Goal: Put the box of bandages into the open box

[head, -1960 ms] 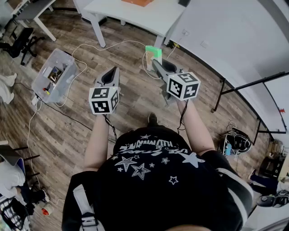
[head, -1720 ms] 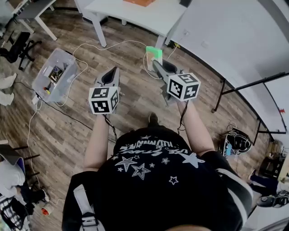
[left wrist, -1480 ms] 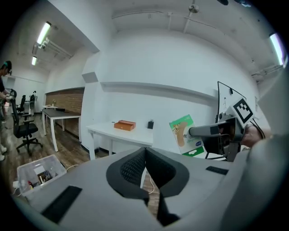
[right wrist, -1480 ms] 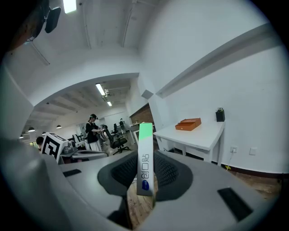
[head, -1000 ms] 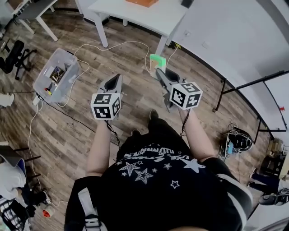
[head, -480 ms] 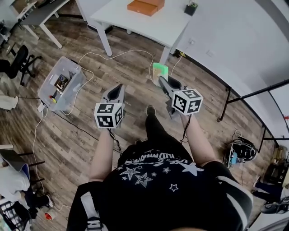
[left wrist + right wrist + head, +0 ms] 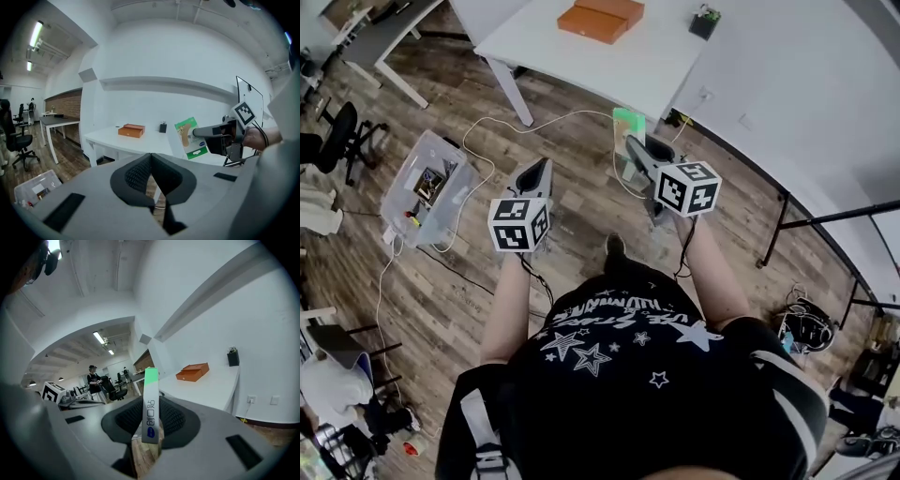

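Note:
My right gripper [image 7: 634, 155] is shut on the box of bandages [image 7: 628, 127], a flat green and white carton held upright; in the right gripper view its narrow edge [image 7: 150, 411] stands between the pads. The left gripper view shows its printed face [image 7: 191, 137] at the right. My left gripper [image 7: 539, 172] is shut with nothing in it, its pads [image 7: 149, 172] meeting. The open orange box [image 7: 601, 18] lies on the white table [image 7: 666, 66] ahead, well beyond both grippers. It appears as a small orange box [image 7: 131, 130] in the left gripper view and an orange box [image 7: 193, 371] at the right gripper view's right.
A small dark pot [image 7: 705, 21] stands on the table right of the orange box. A clear plastic bin [image 7: 427, 186] and white cables [image 7: 487, 141] lie on the wood floor at left. Office chairs [image 7: 328, 131] stand far left; a black frame [image 7: 825, 220] leans at right.
I have stepped toward the white table: the orange box came into view and the table now lies closer. Both grippers kept their pose, the right still holding the bandage box.

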`<state>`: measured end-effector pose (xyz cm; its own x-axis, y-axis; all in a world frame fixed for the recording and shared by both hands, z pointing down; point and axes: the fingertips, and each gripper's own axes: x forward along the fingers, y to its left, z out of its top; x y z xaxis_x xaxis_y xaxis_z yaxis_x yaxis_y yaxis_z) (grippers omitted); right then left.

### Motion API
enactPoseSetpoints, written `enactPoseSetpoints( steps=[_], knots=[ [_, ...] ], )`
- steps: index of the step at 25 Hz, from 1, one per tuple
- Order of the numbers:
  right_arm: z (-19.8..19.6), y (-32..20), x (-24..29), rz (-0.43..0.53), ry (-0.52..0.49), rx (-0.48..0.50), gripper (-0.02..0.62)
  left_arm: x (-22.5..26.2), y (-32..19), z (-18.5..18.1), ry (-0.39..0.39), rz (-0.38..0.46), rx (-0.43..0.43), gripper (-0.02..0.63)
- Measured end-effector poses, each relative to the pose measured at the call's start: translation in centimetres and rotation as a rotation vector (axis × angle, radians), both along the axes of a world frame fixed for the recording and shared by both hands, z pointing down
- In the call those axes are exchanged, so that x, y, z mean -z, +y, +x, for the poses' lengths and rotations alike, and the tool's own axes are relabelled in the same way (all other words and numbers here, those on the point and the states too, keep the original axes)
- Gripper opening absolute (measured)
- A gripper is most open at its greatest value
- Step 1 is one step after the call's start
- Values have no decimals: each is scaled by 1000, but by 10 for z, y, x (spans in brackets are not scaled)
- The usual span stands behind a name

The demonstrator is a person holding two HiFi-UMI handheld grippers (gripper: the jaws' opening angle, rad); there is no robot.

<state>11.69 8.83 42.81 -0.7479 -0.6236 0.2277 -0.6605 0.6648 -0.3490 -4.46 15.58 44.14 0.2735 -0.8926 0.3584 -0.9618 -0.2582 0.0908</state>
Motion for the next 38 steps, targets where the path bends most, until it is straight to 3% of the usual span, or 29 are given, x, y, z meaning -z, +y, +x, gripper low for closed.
enactPoseSetpoints(
  steps=[13, 23, 30, 38],
  knots=[
    [4, -151, -2, -7, -10, 49, 111, -4, -145, 7, -12, 1, 34, 18],
    [-2, -210, -9, -34, -21, 58, 110, -10, -198, 2, -8, -21, 48, 18],
    [-25, -253, -24, -30, 31, 44, 111, -22, -254, -25, 13, -20, 20, 18],
    [-50, -368, -26, -38, 79, -45, 112, -27, -388, -62, 18, -24, -79, 18]
  ],
)
